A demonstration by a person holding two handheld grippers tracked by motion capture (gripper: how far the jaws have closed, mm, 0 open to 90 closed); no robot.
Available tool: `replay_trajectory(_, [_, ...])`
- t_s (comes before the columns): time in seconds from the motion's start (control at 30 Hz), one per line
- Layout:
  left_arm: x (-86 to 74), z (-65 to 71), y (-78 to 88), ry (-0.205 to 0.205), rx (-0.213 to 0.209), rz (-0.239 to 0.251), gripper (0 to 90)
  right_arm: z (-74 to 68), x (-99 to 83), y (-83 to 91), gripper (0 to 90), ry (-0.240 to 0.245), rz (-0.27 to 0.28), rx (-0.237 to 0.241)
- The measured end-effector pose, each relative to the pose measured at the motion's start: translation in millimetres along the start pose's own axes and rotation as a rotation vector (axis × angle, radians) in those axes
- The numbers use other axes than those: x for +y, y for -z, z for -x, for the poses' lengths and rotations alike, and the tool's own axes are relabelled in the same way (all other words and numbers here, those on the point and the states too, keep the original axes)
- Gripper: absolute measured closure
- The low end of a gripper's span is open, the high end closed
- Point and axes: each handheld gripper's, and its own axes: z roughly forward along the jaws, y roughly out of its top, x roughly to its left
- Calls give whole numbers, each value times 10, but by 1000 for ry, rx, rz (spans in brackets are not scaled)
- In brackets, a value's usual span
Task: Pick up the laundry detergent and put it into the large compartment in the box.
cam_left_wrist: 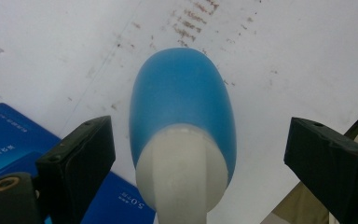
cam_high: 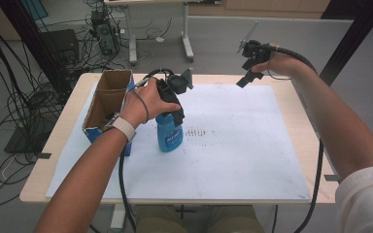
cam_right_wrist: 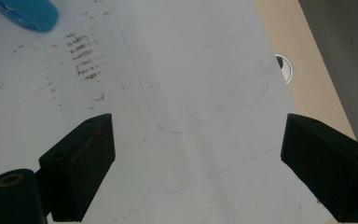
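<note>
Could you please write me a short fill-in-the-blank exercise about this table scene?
1. The left gripper hangs over a ____ bottle with a white cap.
2. Its fingers are ____, not touching the bottle.
3. The bottle stands ____ on the white mat.
4. Beside the bottle stands an open ____ box.

Missing words: blue; open; upright; cardboard

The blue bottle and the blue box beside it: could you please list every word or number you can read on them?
Blue bottle: a white label, too blurred to read.
Blue box: "5.0" in small white print near its lower edge, seen upside down.
Blue box, upper face: a line of small white characters, too small to read.
</note>
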Motion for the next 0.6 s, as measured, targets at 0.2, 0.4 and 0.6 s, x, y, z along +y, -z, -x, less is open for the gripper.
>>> replay_trajectory(0.2, [1,1,-47,19,-16,1,92,2,1,7,97,-2,1,0])
replay_trajectory(0.4, [-20,-6,-130,21,-6,-9,95,3,-3,-2,97,-1,-2,1])
replay_trajectory(0.6, [-24,-18,-136,21,-5,1,95,-3,7,-8,97,-1,-1,2])
